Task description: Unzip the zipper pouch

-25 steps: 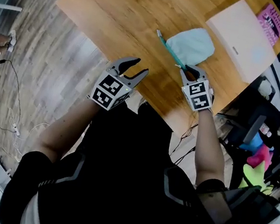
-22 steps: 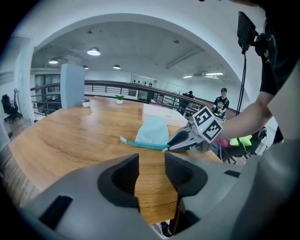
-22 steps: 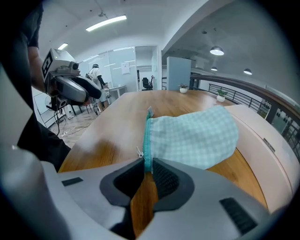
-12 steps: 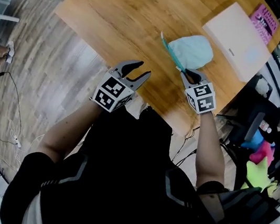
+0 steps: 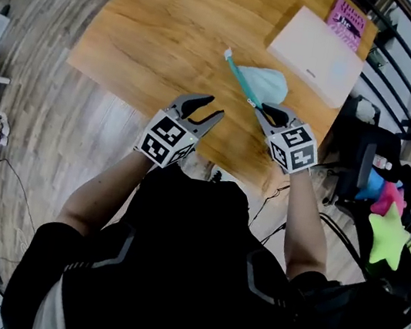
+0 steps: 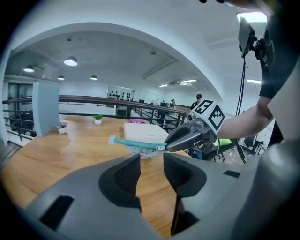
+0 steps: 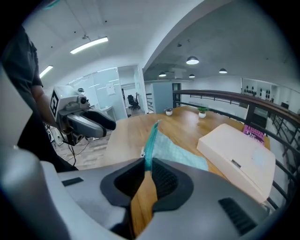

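Observation:
A light teal zipper pouch [image 5: 268, 84] lies on the wooden table [image 5: 166, 28], its darker teal zipper [image 5: 239, 78] raised along the left edge. My right gripper [image 5: 263, 113] is shut on the near end of the zipper, and the tape [image 7: 151, 138] runs out from between its pads. The silver pull [image 6: 161, 148] sits just ahead of that grip. My left gripper [image 5: 204, 113] hovers over the table's near edge, left of the pouch and apart from it. Its jaws are closing with nothing between them.
A pale pink box [image 5: 313, 54] lies behind the pouch at the table's right, with a pink book [image 5: 346, 21] beyond it. Small potted plants [image 7: 202, 110] stand at the far side. Railings and a chair with bright toys [image 5: 385, 233] are off the right edge.
The right gripper has kept its hold on the zipper end. The pouch has drawn nearer and looks narrower, more on edge. The left gripper has edged right, its jaws slightly narrower.

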{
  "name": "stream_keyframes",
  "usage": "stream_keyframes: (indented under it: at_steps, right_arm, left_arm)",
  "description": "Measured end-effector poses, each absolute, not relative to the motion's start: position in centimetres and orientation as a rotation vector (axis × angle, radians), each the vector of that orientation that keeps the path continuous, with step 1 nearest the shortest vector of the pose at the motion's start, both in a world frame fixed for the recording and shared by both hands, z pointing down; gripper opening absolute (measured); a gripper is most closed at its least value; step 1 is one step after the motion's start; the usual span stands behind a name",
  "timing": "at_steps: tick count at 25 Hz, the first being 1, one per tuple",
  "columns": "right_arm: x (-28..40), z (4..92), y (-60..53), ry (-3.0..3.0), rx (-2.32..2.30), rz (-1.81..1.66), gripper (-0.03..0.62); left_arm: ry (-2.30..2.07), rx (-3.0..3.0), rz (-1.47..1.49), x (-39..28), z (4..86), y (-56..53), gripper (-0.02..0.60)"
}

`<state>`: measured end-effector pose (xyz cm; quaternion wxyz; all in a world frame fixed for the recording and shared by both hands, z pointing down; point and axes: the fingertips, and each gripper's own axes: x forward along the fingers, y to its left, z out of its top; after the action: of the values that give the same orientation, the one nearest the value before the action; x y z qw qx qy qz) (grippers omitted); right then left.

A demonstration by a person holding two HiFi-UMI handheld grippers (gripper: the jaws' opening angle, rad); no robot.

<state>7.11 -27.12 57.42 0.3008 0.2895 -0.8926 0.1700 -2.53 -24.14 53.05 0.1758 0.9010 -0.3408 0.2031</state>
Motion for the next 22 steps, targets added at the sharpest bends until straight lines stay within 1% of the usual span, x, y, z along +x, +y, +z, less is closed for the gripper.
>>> stream_keyframes:
  at_steps: [13, 20, 22]
  right_arm:
    - [6.5, 47.3, -22.9, -2.466, 0.93, 0.402, 0.055]
    - [6.4, 45.4, -21.4, -2.438, 1.002, 0.413, 0.055]
    - [6.4, 45.2, -21.3, -2.432, 1.02, 0.417, 0.055]
  left_arm:
    - [-0.604, 2.838, 0.433, 2.9, 46.0, -24.0, 0.173]
    - [-0.52, 3.004, 0.458, 4.2, 44.6, -21.9, 0.173]
    - [-0.508, 3.012, 0.46, 4.5, 44.4, -21.6, 0.161]
